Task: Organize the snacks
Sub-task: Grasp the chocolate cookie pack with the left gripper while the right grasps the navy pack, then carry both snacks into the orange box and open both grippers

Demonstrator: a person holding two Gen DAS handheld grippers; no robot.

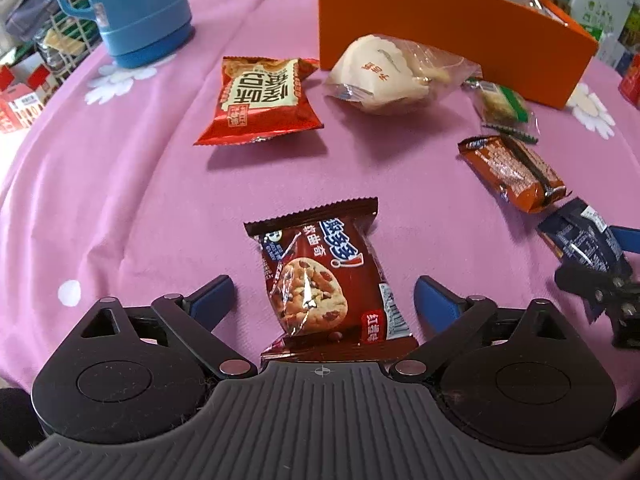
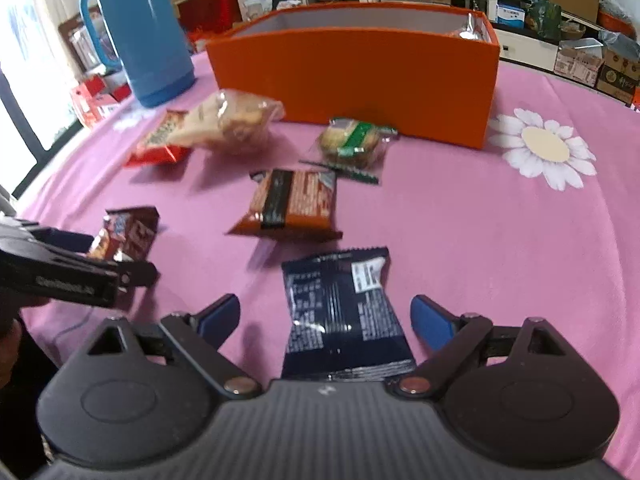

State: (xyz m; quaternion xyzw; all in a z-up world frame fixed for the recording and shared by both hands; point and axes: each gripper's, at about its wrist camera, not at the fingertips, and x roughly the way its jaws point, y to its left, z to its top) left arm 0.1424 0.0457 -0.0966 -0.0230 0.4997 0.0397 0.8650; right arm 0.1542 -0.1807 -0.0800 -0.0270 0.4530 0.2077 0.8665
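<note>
Several snack packets [image 2: 294, 204] fronting orange box [image 2: 360, 80].

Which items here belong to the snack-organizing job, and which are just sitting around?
Job: cookie packet, dark blue packet, orange-brown packet, green packet, red packet, clear bread bag, orange box.
Bystanders: blue thermos, tablecloth.
</note>
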